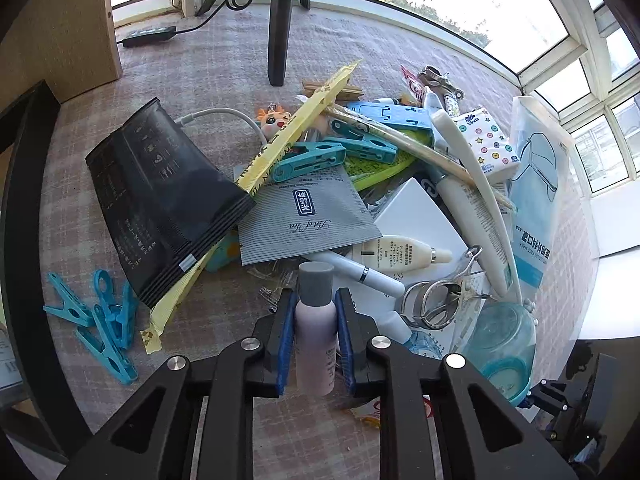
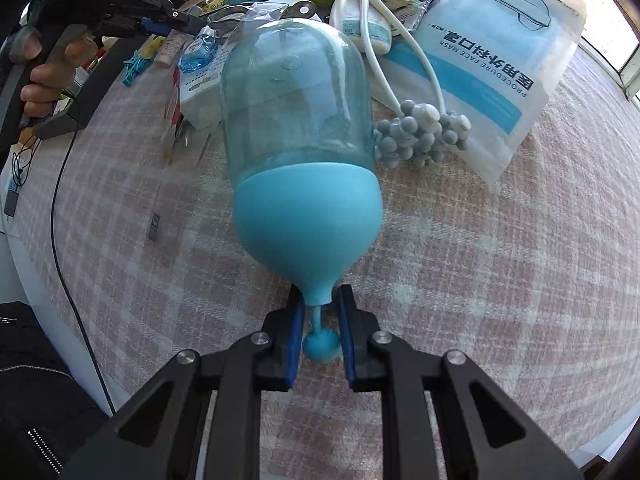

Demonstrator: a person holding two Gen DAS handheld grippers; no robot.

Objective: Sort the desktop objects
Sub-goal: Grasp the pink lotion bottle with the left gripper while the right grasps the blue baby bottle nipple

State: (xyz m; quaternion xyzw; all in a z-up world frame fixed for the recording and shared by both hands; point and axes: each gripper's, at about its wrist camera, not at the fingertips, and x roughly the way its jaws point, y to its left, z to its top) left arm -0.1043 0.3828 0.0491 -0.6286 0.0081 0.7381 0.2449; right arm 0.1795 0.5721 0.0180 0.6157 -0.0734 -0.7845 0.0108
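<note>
My left gripper is shut on a small lilac bottle with a grey cap, at the near edge of a pile of desktop clutter. My right gripper is shut on the thin stem and ball end of a blue bulb-shaped container with a clear dome, which lies on the checked cloth and also shows in the left wrist view. The left gripper appears at the top left of the right wrist view.
The pile holds a black pouch, grey sachet, teal clips, loose blue clips, an eyelash curler, a face mask pack, grey beads. A chair leg stands behind.
</note>
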